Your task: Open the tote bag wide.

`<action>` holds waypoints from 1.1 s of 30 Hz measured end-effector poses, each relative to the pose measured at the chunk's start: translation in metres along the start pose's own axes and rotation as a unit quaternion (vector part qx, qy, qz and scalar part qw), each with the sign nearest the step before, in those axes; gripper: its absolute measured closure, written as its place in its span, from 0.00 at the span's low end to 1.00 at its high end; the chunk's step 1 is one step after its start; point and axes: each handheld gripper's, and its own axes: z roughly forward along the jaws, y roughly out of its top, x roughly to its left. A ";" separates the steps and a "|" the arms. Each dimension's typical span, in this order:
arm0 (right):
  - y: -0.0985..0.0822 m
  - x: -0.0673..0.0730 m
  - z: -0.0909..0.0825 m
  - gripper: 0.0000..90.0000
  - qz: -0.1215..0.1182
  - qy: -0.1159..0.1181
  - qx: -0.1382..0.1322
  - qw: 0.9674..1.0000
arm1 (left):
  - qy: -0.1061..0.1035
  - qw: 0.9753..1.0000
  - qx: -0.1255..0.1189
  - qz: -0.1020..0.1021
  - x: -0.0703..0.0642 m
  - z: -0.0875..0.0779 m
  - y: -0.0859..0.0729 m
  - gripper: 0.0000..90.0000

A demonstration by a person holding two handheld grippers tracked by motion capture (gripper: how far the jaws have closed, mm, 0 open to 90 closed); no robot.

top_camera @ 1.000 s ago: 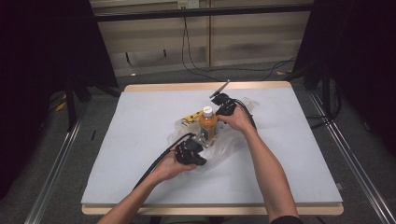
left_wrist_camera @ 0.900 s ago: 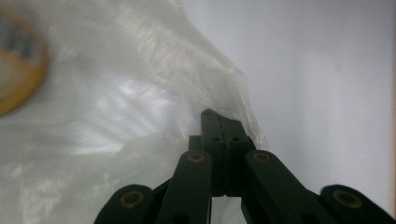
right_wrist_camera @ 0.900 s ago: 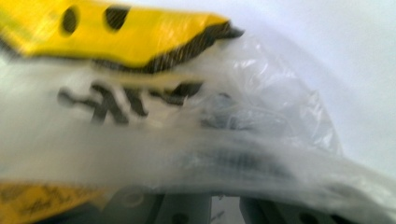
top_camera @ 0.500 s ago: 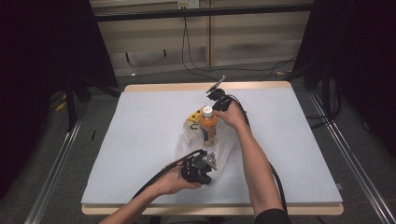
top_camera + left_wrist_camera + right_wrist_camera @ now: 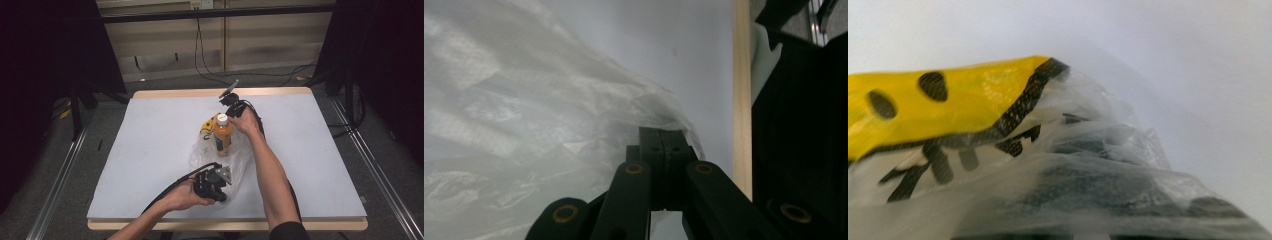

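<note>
Because the clear plastic bag (image 5: 220, 155) is thin, limp film, it is judged to be nearly weightless, slippery and easily torn, so it is best taken by a gathered fold at its edge rather than by a single layer. At the left of the high view, near the table's (image 5: 150, 150) front edge, the left gripper (image 5: 214, 183) is held low against the bag's near end; in the left gripper view its jaws are seen pressed fully together with a pinch of crinkled, translucent film (image 5: 574, 130) drawn taut from them. Toward the middle, an orange bottle (image 5: 223, 136) with a white cap stands upright in the bag, rigid and smooth, probably the heaviest item and liable to tip if the film is pulled. Beside it a yellow packet (image 5: 207, 125) with black markings is seen, glossy and pliable. Further right, the right gripper (image 5: 234, 109) is held at the bag's far side; whether it is open cannot be told, film being draped across its view (image 5: 1108, 175).
</note>
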 end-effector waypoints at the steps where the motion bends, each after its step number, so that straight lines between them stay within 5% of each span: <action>1: -0.001 -0.001 -0.002 1.00 -0.006 0.011 -0.006 1.000 | -0.002 1.000 -0.006 -0.001 0.002 -0.004 0.000 1.00; 4: -0.005 -0.001 -0.012 1.00 -0.012 0.045 -0.009 0.999 | 0.000 0.999 -0.036 -0.012 0.006 -0.018 0.000 1.00; 8: -0.012 0.003 -0.033 1.00 -0.017 0.083 -0.042 0.996 | 0.032 0.996 -0.080 -0.016 0.009 -0.045 0.002 1.00; 16: -0.029 0.017 -0.064 1.00 -0.048 0.094 -0.072 0.992 | 0.064 0.990 -0.119 -0.031 0.038 -0.077 0.013 1.00; 18: -0.034 0.016 -0.069 1.00 -0.046 0.101 -0.084 0.990 | 0.072 0.990 -0.119 -0.039 0.047 -0.077 0.014 1.00; 20: -0.040 0.015 -0.073 1.00 -0.048 0.111 -0.093 0.988 | 0.099 0.991 -0.084 -0.039 0.055 -0.070 0.013 1.00; 22: -0.048 0.015 -0.074 1.00 -0.048 0.114 -0.093 0.988 | 0.097 0.990 -0.081 -0.061 0.065 -0.060 0.005 1.00; 33: -0.095 0.011 -0.053 1.00 -0.058 0.126 -0.068 0.988 | 0.120 0.979 -0.074 -0.149 0.110 -0.040 -0.040 1.00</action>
